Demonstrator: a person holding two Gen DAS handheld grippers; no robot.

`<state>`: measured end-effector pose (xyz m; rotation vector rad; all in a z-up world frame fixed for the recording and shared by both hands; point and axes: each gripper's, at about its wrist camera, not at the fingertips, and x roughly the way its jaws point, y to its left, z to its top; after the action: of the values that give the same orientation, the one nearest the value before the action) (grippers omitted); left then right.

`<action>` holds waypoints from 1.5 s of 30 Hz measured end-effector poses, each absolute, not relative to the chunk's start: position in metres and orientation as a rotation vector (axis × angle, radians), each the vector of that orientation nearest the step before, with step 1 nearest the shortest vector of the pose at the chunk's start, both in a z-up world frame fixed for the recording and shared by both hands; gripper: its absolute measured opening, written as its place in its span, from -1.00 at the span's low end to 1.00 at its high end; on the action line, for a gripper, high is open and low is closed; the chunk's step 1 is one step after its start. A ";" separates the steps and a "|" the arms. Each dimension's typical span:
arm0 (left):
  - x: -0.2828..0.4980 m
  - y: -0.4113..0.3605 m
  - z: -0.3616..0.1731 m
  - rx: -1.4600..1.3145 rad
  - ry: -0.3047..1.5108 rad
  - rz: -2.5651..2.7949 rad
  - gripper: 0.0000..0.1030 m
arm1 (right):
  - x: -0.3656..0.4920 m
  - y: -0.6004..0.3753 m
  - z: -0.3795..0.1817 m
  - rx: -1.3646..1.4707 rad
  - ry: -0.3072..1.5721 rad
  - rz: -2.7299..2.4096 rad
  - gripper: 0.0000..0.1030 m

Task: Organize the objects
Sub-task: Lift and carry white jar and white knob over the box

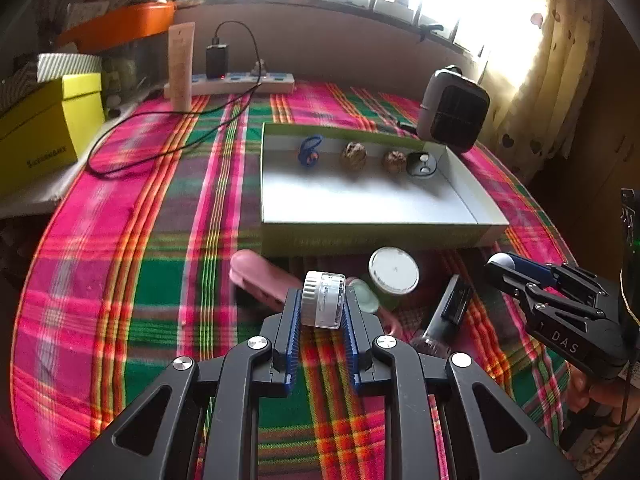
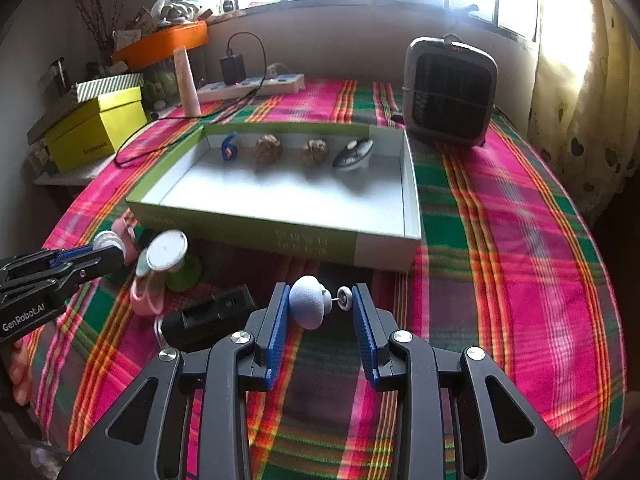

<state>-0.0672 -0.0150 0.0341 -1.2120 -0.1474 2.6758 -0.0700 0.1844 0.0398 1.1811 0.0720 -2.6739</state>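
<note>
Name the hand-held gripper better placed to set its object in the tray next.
Probably right: the right hand-held gripper holds its pale knob directly before the tray.

clear jar [image 1: 323, 299] held on side | white knob [image 2: 308, 307] held | box tray [image 1: 376, 222] open

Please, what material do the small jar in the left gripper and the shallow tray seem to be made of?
The small jar looks like clear glossy plastic or glass, since it is see-through with highlights; its ribbed lid looks silvery, perhaps metal or plated plastic. The shallow tray looks like matt cardboard: thin folded walls, printed green outside, white inside.
</note>
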 end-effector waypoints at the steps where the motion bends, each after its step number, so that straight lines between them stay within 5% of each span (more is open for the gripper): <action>1: -0.068 -0.015 0.036 -1.207 -0.145 2.676 -0.66 | -0.071 0.184 0.041 1.175 0.070 -2.674 -0.36; 45: -0.205 -0.001 0.030 -1.291 -0.036 2.626 -0.66 | -0.199 0.135 0.038 1.259 0.194 -2.521 -0.36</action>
<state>-0.2050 -0.0012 0.0297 -1.2909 -0.0358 2.6262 -0.1989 0.1355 0.0379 1.2594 0.1940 -2.5209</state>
